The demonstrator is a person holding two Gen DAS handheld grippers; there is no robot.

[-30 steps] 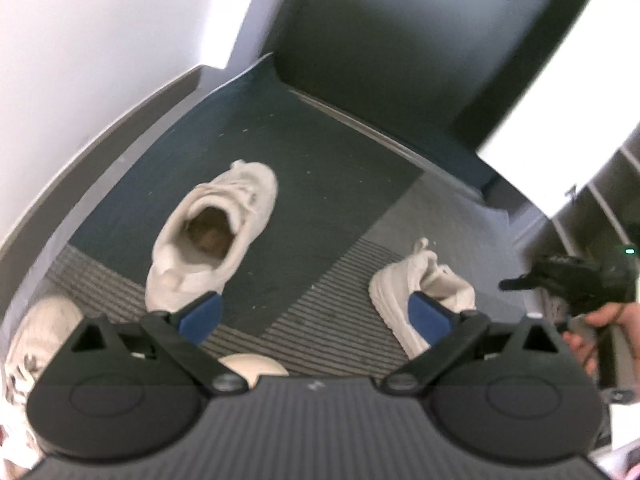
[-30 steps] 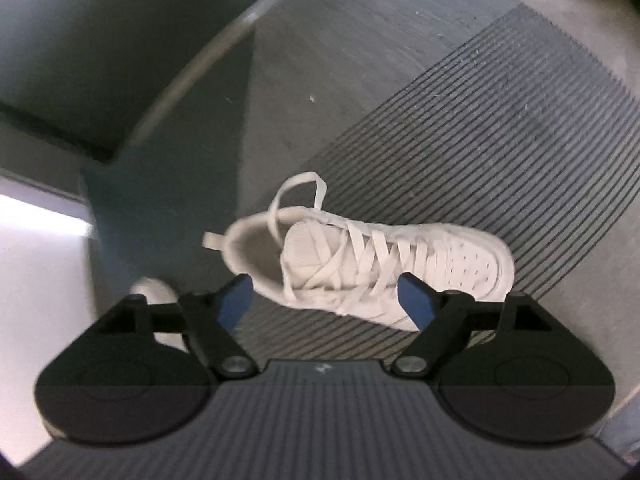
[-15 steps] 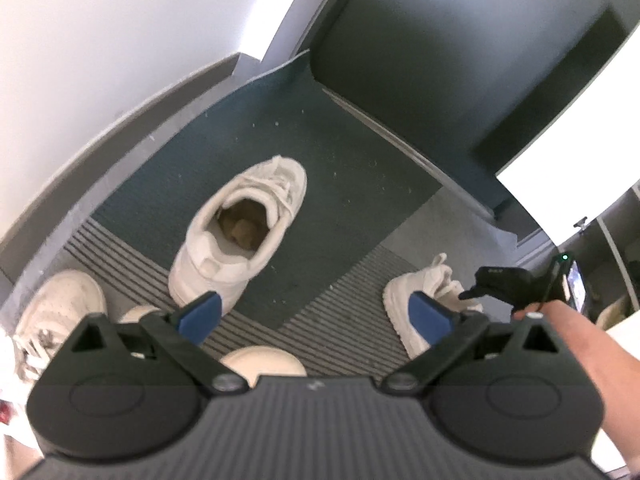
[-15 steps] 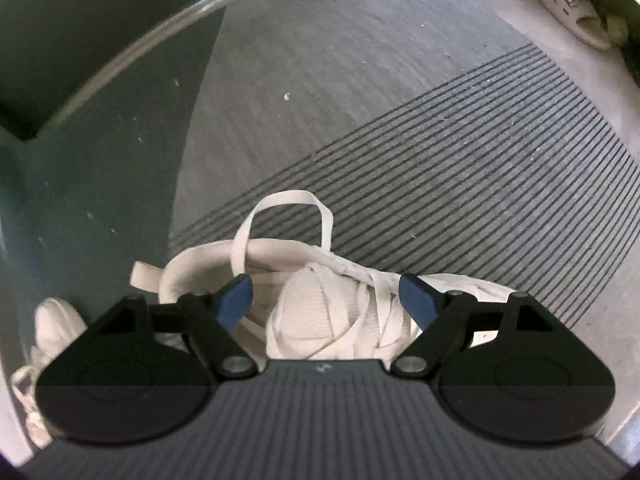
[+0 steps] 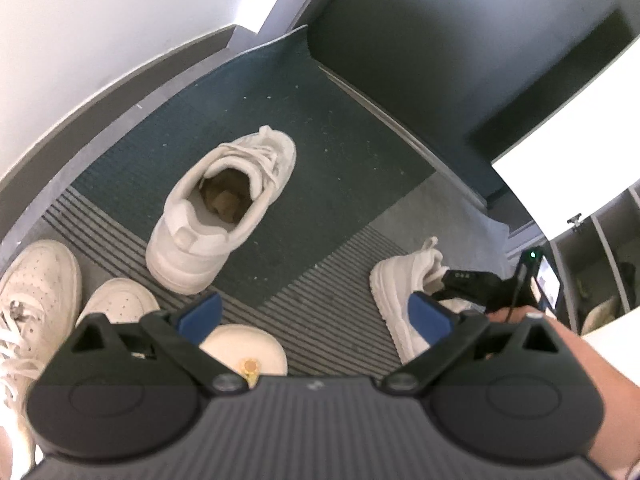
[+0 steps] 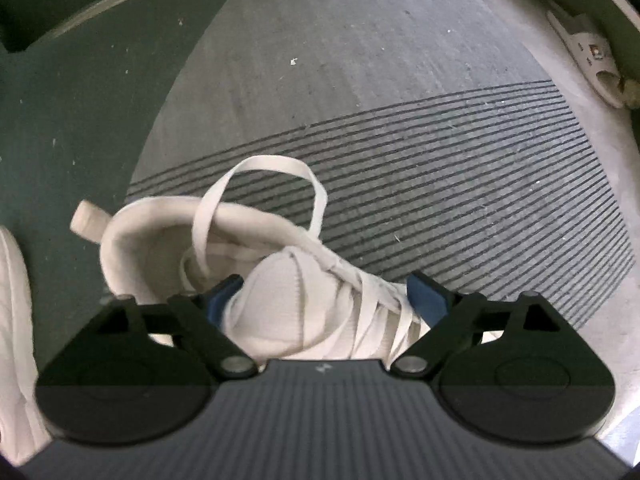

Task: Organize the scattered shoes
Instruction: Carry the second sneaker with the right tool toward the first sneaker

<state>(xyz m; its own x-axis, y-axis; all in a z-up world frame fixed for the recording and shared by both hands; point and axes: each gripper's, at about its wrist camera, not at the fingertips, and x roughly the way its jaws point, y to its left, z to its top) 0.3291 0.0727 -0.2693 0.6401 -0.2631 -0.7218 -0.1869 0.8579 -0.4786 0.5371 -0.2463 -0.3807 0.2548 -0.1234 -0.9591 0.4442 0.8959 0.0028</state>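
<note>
My right gripper points steeply down over a white lace-up sneaker lying on the striped mat. Its jaws are opening. One blue pad sits inside the shoe's collar and the other outside the laces, with the tongue between them and no clear press on it. In the left wrist view this sneaker is at the right, with the right gripper and a hand over it. My left gripper hangs open and empty above the floor. A chunky white sneaker stands ahead of it on the dark green mat.
Two white perforated sneakers lie at the left, and a cream shoe toe with a gold ornament just under my left fingers. A pale slipper lies by the shelf unit at the right. Walls and a dark door bound the far side.
My right gripper has come down onto the lace-up sneaker and its jaws have widened around the tongue. The person's forearm has entered the left wrist view at the right.
</note>
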